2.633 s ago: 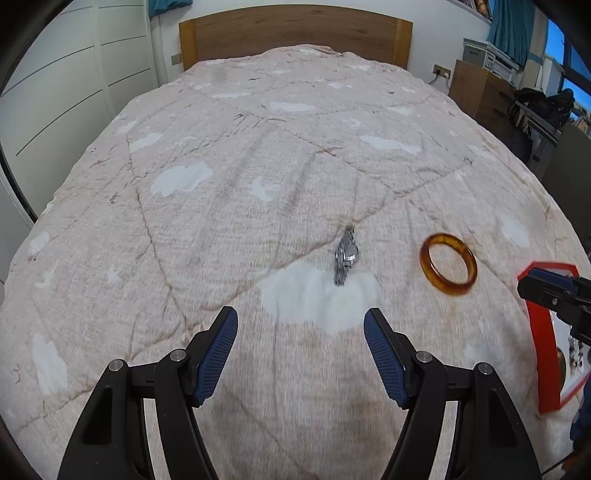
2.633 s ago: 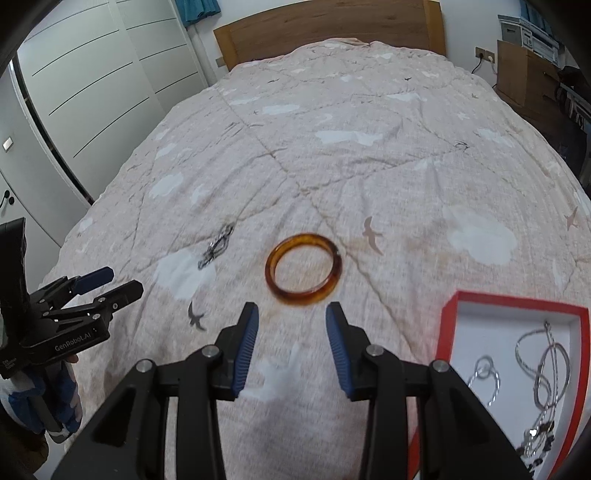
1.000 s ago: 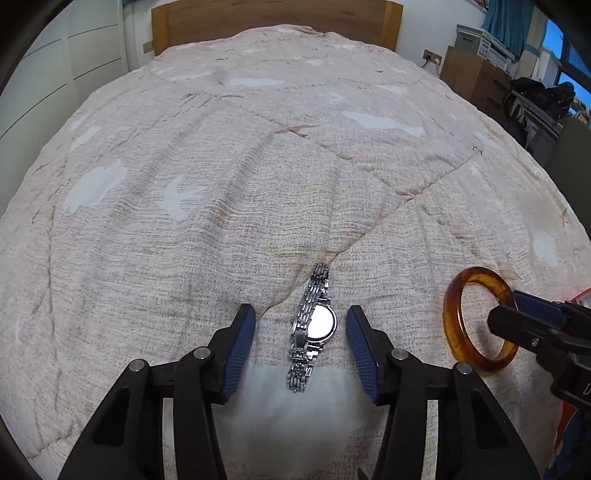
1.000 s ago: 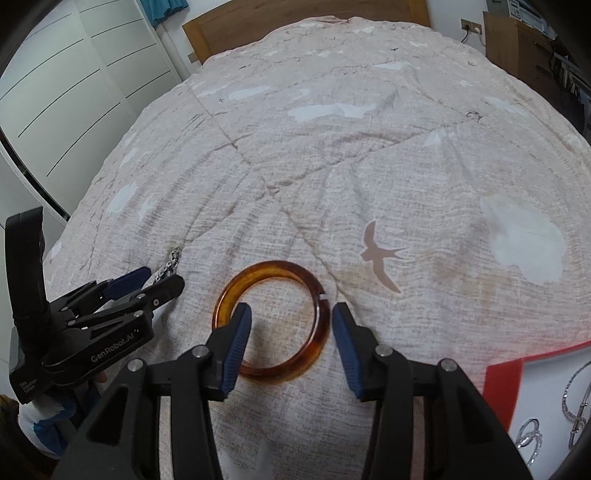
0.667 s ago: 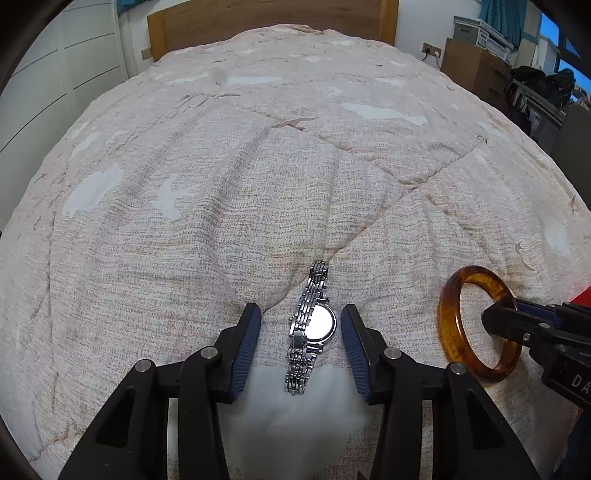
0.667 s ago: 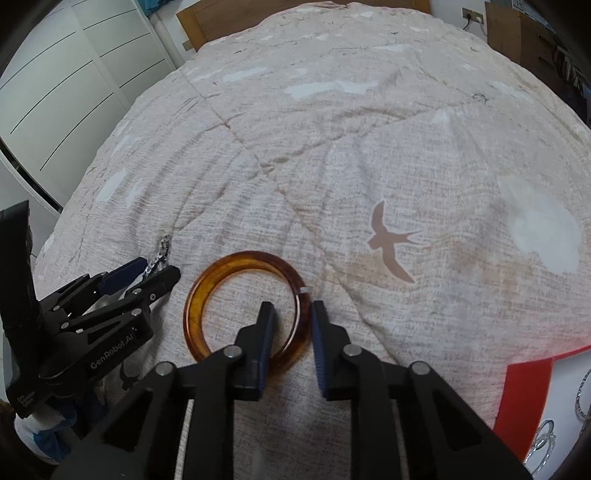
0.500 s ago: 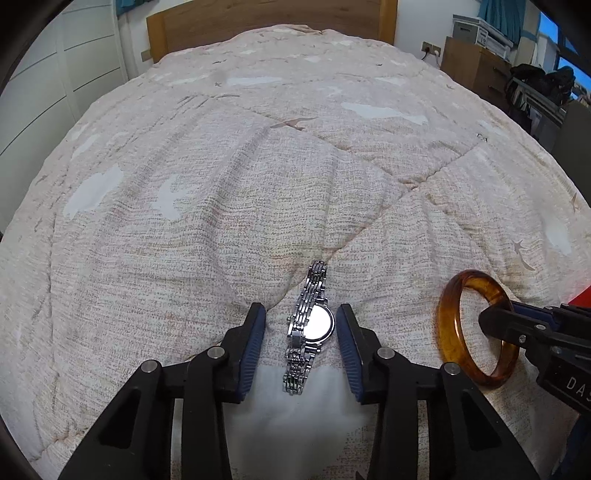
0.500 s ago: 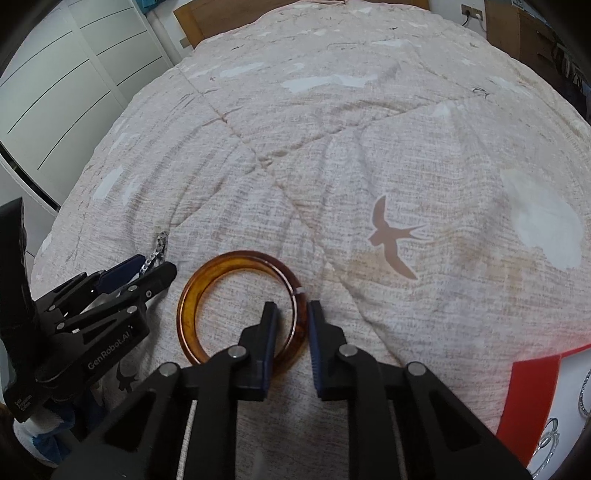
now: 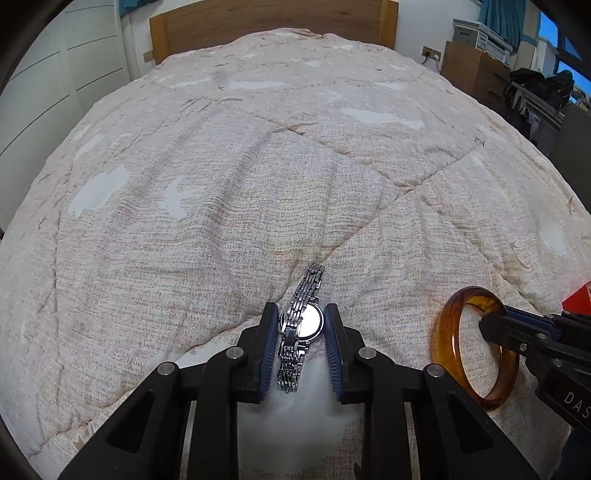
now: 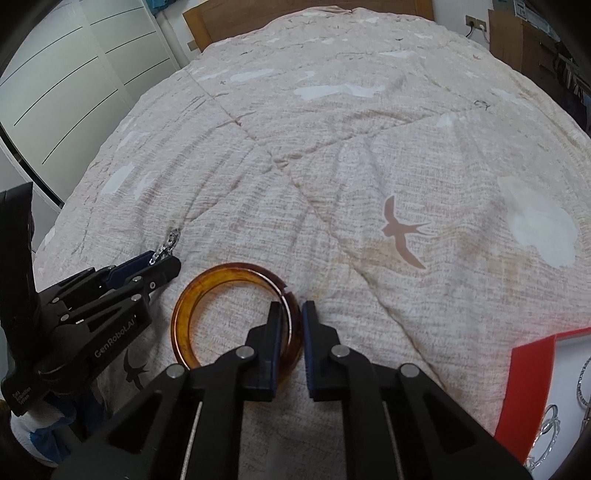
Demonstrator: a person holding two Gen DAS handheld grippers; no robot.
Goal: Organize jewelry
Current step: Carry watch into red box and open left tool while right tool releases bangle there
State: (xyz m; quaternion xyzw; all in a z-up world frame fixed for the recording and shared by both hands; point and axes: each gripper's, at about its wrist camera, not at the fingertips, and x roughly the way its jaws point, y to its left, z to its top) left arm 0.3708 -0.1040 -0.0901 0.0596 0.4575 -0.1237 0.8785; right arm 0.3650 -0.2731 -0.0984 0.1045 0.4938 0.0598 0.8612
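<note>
Both hand-held grippers pinching jewelry on the bed

The left hand-held gripper (image 9: 300,334), jaws just closing, clasps the silver watch (image 9: 301,328); the right hand-held gripper (image 10: 293,332) clamps the amber bangle's (image 10: 207,288) near rim. The red tray (image 10: 524,384) is cut off at right.

Beyond the watch (image 9: 301,332) and the amber bangle (image 10: 236,317), the quilt (image 9: 229,184) lies bare up to the wooden headboard (image 9: 273,22), so a gripper could pass freely there. Near the foot it is crowded: the left gripper (image 9: 300,345) and right gripper (image 10: 293,341) work just beside each other. The red-rimmed box (image 10: 532,384) blocks the right edge.
</note>
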